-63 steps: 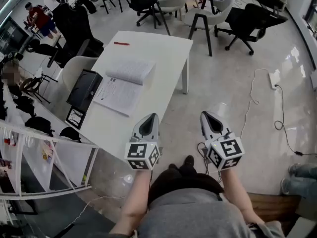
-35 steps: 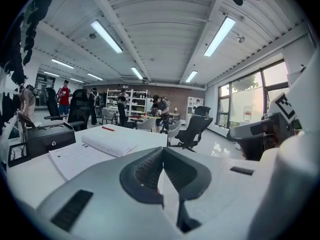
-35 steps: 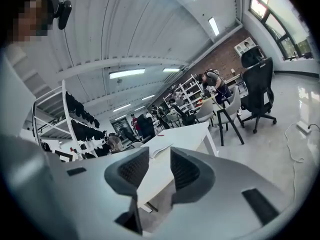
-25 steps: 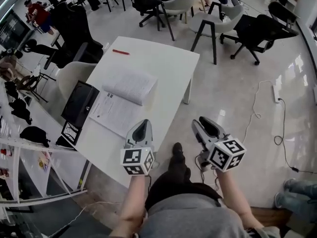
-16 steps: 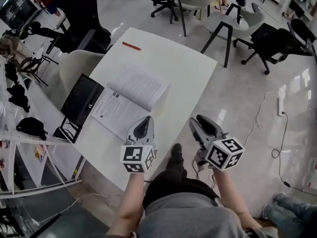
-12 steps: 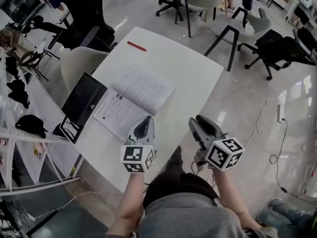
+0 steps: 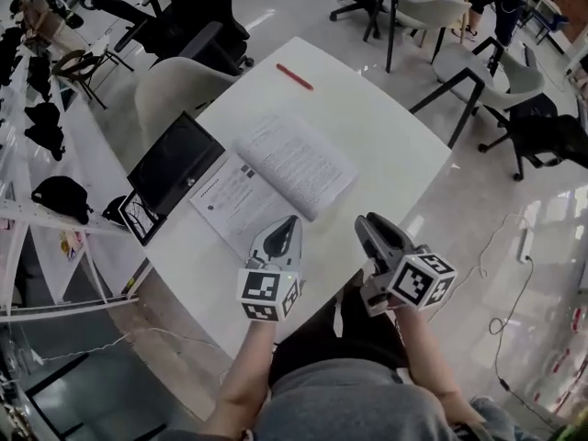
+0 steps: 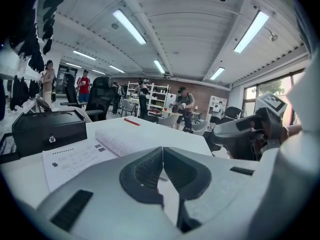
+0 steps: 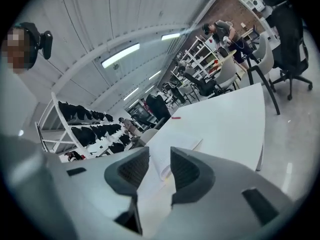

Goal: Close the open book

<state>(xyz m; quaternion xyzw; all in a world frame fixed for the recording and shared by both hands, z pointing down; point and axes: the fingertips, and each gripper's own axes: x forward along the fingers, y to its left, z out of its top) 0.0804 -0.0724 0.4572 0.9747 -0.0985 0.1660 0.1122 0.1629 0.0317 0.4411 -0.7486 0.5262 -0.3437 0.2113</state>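
The open book [image 7: 292,162] lies on the white table [image 7: 390,141], with a thick curved block of pages on the right and a flat printed page [image 7: 225,198] on the left. It also shows ahead in the left gripper view [image 8: 119,141] and in the right gripper view [image 9: 186,143]. My left gripper [image 7: 290,221] [image 8: 163,149] is shut with nothing in it, its tip at the book's near edge. My right gripper [image 7: 367,221] [image 9: 160,153] is open and empty, to the right of the book by the table's near edge.
A black case [image 7: 175,162] [image 8: 47,128] sits left of the book, and a red pen [image 7: 295,76] lies at the table's far side. Office chairs [image 7: 519,136] and a pale chair [image 7: 179,85] stand around. A rack with dark bags [image 7: 55,196] is on the left.
Both grippers have come forward over the table's near edge towards the book. The left tip now reaches the book's near edge. The book itself has not moved.
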